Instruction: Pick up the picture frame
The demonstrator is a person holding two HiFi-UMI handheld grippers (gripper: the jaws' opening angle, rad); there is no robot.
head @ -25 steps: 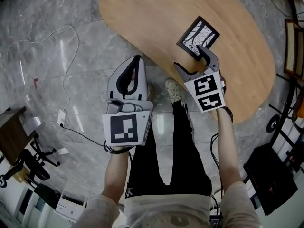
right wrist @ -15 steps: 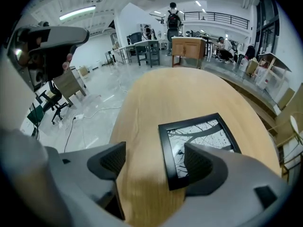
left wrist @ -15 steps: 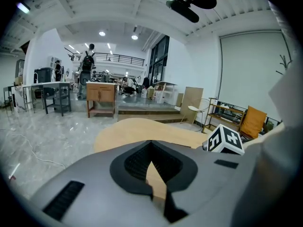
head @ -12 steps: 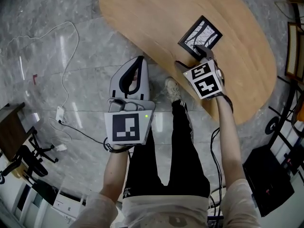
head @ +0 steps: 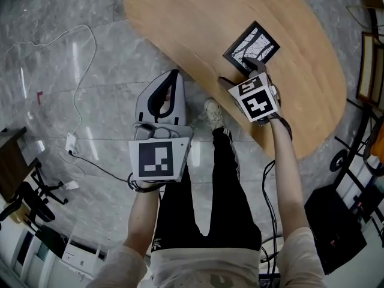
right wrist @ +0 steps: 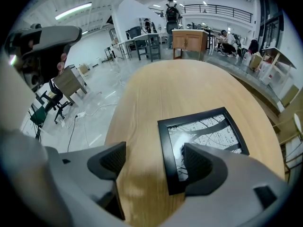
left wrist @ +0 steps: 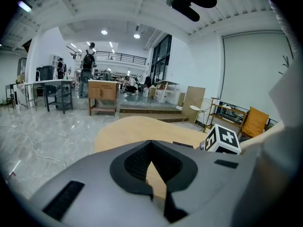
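The picture frame, black-edged with a black-and-white branch print, lies flat on the oval wooden table. My right gripper is open at the frame's near corner. In the right gripper view the frame lies just ahead, with the right finger over its near left part and the left finger over bare wood. Nothing is gripped between the fingers of the right gripper. My left gripper hangs shut over the floor beside the table, holding nothing; its left gripper view shows its tips meeting.
A white cable with a plug trails over the grey marble floor at left. An office chair stands at the lower left, a black case at the lower right. The person's legs and a shoe are beside the table's near edge.
The right gripper has moved forward and tipped down onto the frame's near corner. The left gripper has barely shifted.
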